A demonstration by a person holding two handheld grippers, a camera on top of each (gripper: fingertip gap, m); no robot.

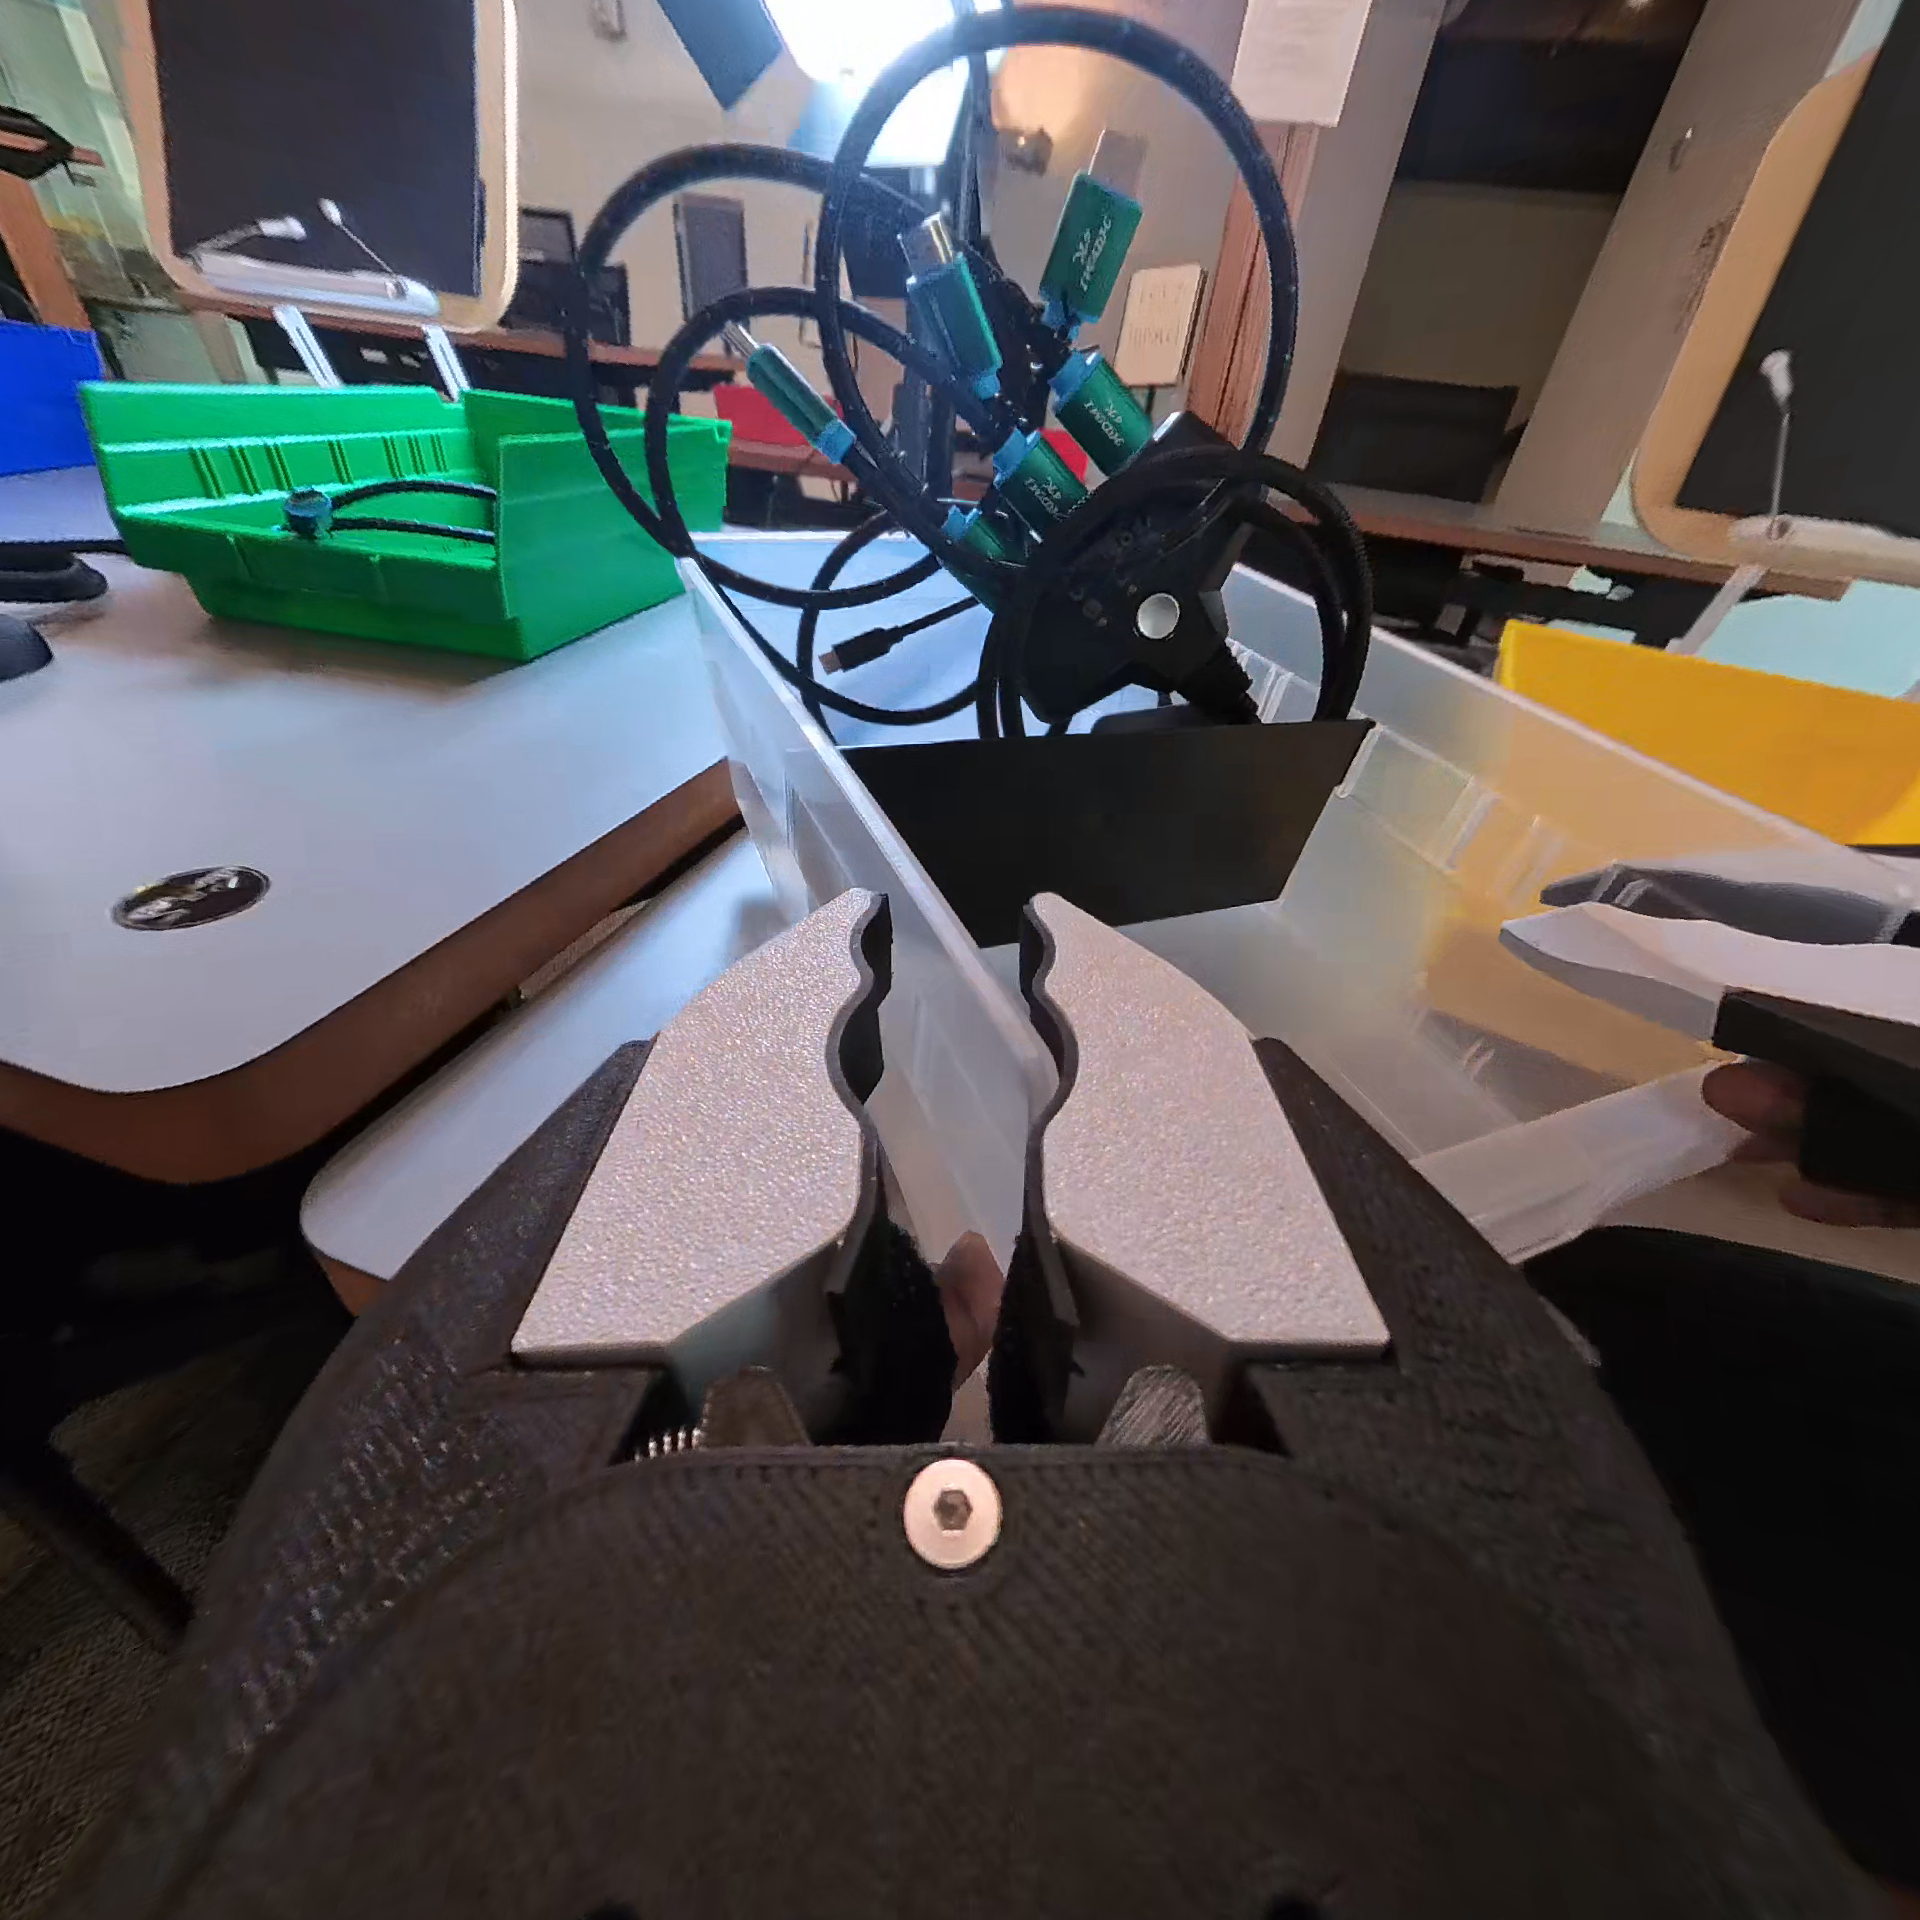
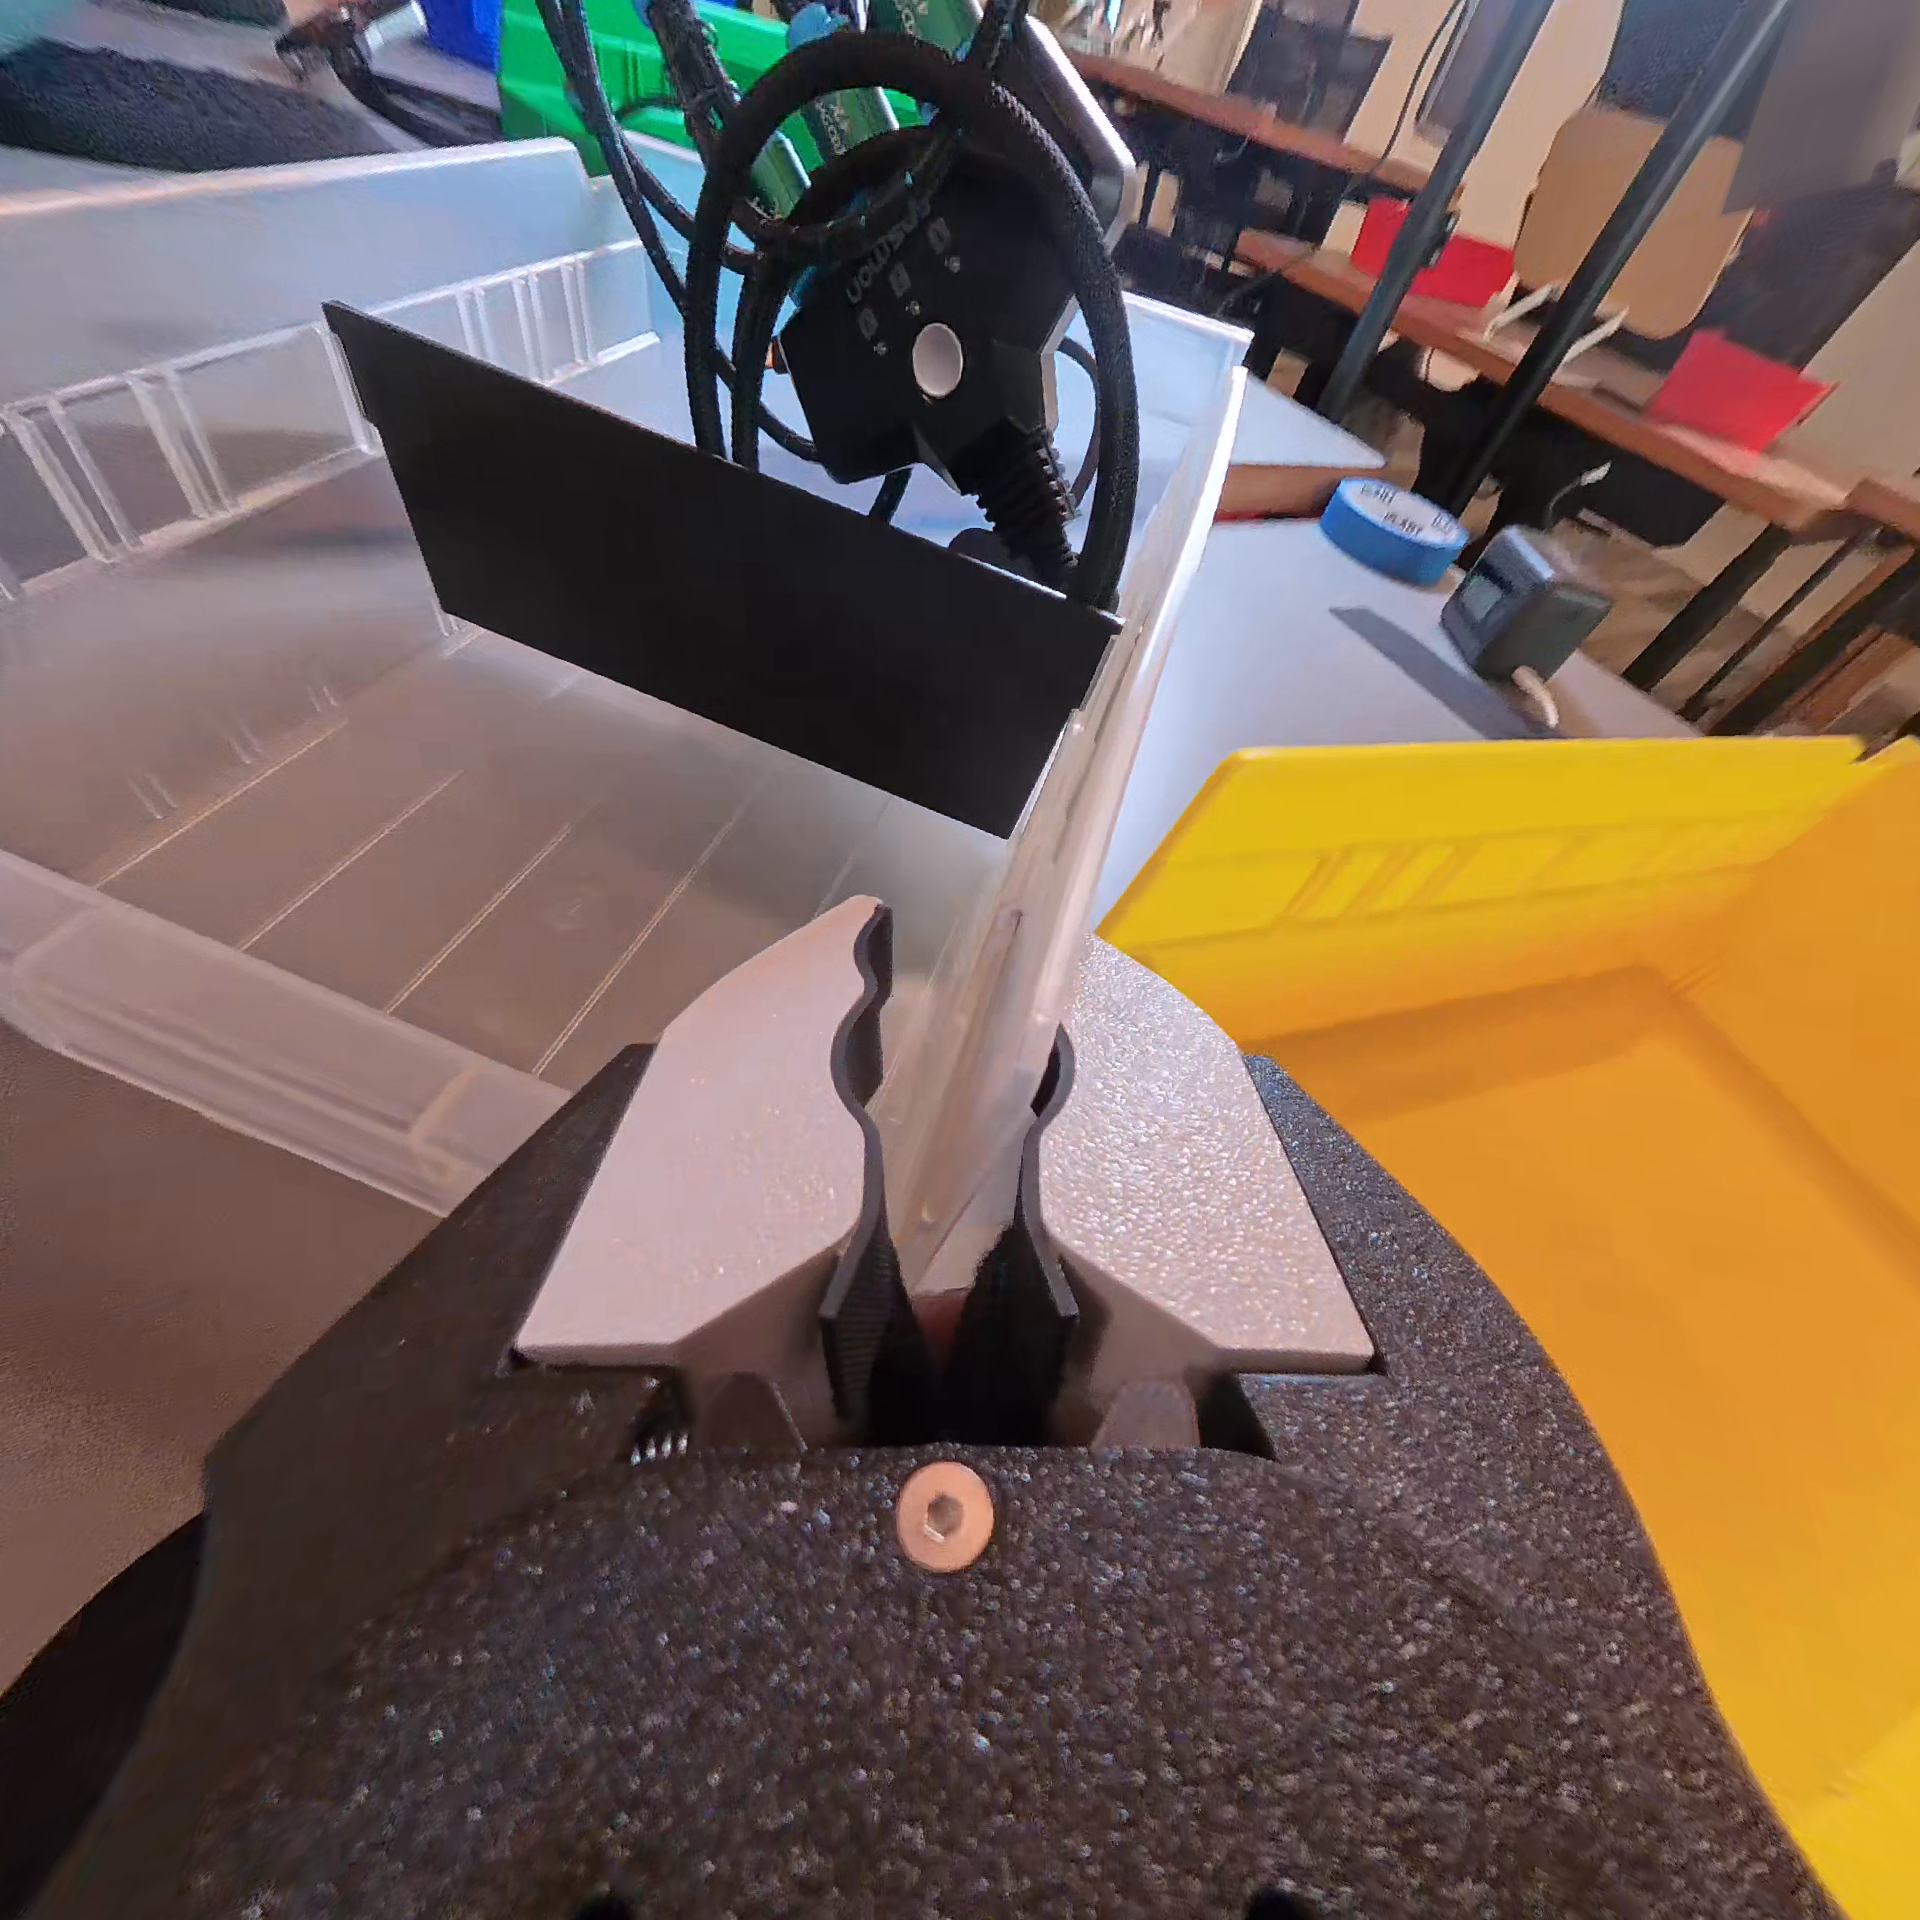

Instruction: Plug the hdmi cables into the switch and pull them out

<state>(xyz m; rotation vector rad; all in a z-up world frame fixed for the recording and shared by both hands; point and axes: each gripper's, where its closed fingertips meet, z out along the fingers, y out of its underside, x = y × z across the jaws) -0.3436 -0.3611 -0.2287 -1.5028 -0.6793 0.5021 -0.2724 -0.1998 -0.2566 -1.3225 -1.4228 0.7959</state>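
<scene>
Left claw: my left gripper (image 1: 956,1023) is closed down to a narrow gap on the left side wall of the clear bin (image 1: 1455,831); the wall runs straight between its fingers.
Right claw: my right gripper (image 2: 966,1023) is likewise nearly closed, pinching the bin's right side wall.
Task thing: the black switch (image 1: 1127,597) sits at the far end of the bin, beyond the black divider (image 1: 1081,821), propped up at a tilt with its round button facing me.
Cables: black braided hdmi cables (image 1: 1049,343) loop up above the switch, their green plugs bunched at its upper edge; I cannot tell how many are seated.
Key relation: the switch lies straight ahead of both claws, along the bin's long axis and past the divider; in the right wrist view it stands closer to the wall my right claw holds, so I judge the right arm nearer.
Coming move: both claws are taken up with the bin, so I judge one must let go before any plug is reached.
Writing: the plugs and the switch face carry printed marks; I leave them unread.
Neighbours: a yellow bin (image 2: 1507,1039) just beside on the right, a green bin (image 1: 343,499) away on the left.
</scene>
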